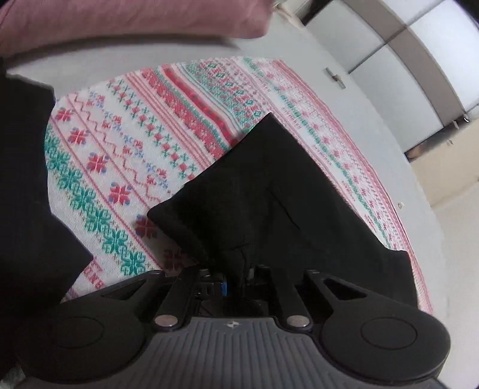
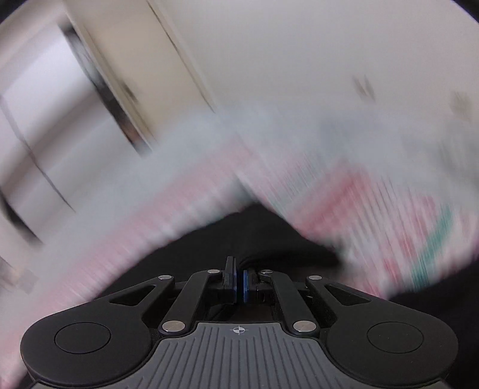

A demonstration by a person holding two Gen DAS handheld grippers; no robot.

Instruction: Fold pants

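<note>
Left wrist view: a grey bed carries a patterned red, green and white blanket, with a pink pillow at the bed's far edge. Black pants lie across the blanket, one corner near its far edge. The left tool pinches a bunch of pants cloth. Right wrist view, blurred: the right tool, its blue pads pressed together, sits over the black cloth; whether it grips any cannot be told.

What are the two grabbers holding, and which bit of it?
The left gripper pinches a bunched edge of the black fabric pants. The right gripper is shut over them; the blur hides any hold.
</note>
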